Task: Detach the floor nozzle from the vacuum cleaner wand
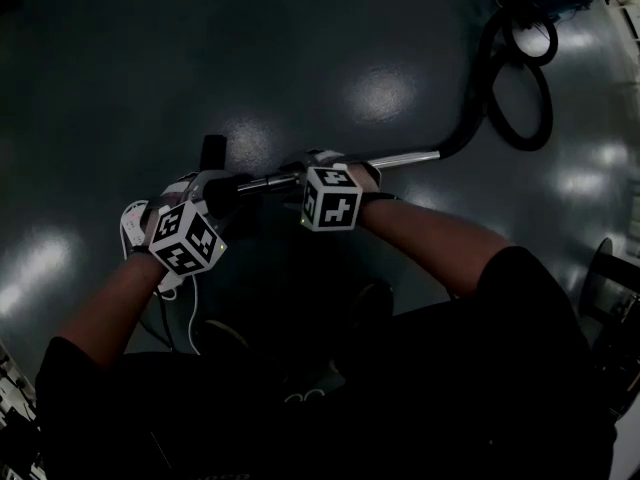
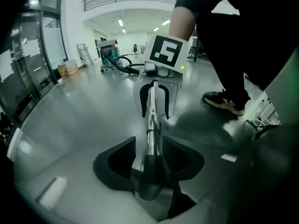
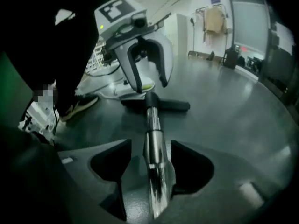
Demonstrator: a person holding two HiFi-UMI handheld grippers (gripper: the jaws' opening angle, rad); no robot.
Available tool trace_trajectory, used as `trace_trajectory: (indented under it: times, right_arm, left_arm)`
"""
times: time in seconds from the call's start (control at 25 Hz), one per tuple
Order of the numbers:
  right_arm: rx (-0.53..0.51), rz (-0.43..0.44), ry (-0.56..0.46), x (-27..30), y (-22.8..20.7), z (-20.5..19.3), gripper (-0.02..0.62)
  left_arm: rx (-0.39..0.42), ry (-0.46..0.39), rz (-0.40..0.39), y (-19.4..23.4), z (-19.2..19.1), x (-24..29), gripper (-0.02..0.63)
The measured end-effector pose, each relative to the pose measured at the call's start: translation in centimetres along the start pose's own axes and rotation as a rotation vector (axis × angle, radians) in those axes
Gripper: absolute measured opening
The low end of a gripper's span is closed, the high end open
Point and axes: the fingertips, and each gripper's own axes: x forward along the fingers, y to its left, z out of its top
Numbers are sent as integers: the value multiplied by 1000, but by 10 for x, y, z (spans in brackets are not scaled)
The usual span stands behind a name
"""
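OK, both tools are at the wand (image 1: 400,158), which lies flat on the floor (image 1: 200,48) right in front of the person's feet, chrome tube running off to the hose (image 1: 520,108) at the far right. The floor nozzle (image 3: 173,106) sits at the wand's other end, flat on the floor and plugged on by its black neck (image 2: 149,171), so not off yet. Left gripper (image 2: 149,160): fingers apart, one each side of that black neck, close to it, no squeeze that I can see. Right gripper (image 3: 152,164): fingers apart too, straddling the chrome tube w/ clear gaps both sides, just up the tube from the joint. So nothing's gripped; this looks like the set-up for the pull. How to do it well, imo: close left square on the neck, not the tube, b/c that's the part that has to come away. Close right on the chrome near the joint so the tube can't flex. Chrome's slick, so clamp firm before any pull. Then draw the two apart straight along the tube's line, maybe w/ a small twist if it's a friction fit, no bending at the joint. Can't see a release catch from here; if there is one, it needs pressing first.
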Motion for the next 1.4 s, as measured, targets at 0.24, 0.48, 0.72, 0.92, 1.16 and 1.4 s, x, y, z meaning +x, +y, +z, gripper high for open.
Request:
trace_trajectory:
  times: [0.24,0.48,0.72,0.92,1.16,1.4]
  right_arm:
    - [-222,-80,189,52,-1,-22,265]
    - [-229,-150,226,76,-7,-28,231]
    - [-181,-128,244,76,-7,-30,222]
    - [-195,-139,245,65,-6,-23,222]
    - [-265,-158,208,52,4,-5,223]
    - [-214,-130,156,38,3,3,218]
  left_arm:
    - [169,219,2,-10,-48,46,231]
    - [340,355,37,-13,-80,64,244]
    - [369,397,33,-11,-90,73,228]
    - [25,350,-226,-21,-80,58,173]
    - [-311,323,-693,-52,-63,20,173]
    - [-299,339,-612,-48,-49,7,170]
